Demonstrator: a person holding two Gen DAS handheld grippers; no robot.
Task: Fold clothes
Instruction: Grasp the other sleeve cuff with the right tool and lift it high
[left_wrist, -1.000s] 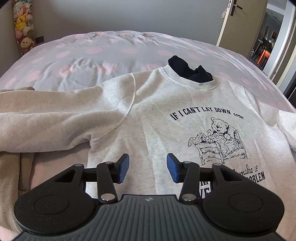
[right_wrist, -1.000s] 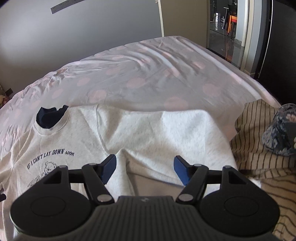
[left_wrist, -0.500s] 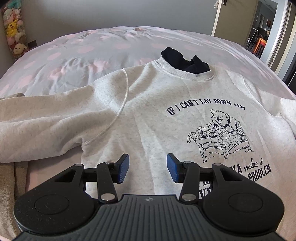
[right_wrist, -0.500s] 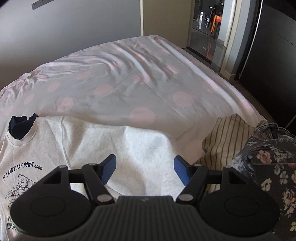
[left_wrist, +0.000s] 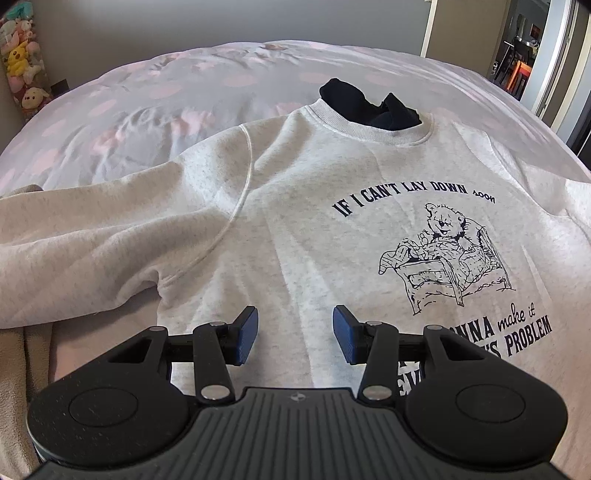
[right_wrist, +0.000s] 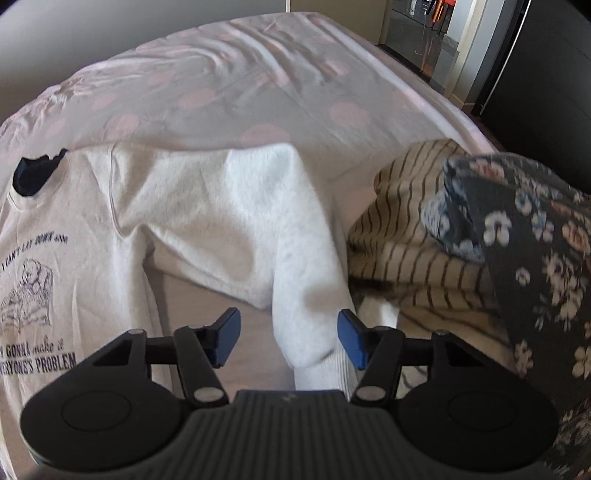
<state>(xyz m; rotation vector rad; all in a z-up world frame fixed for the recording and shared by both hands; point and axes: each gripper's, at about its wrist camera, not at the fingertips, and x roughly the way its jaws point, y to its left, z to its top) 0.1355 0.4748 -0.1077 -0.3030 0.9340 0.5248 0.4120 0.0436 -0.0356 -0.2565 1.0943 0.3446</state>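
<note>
Grey sweatshirt (left_wrist: 295, 221) flat, print up, on spotted bedspread (left_wrist: 166, 96); left gripper (left_wrist: 295, 334) spread, empty, over its hem; right gripper (right_wrist: 288, 339) closing around sleeve cuff (right_wrist: 325, 365), pads seemingly not touching yet

We're in a home bedroom: a wide bed (left_wrist: 229, 92) under a pale cover dotted with pink spots fills the view, laundry spread across it. Far left, a column of plush toys (left_wrist: 22, 62) stands against the wall. Far right, an open doorway (left_wrist: 524, 48) leads to another furnished room.
</note>
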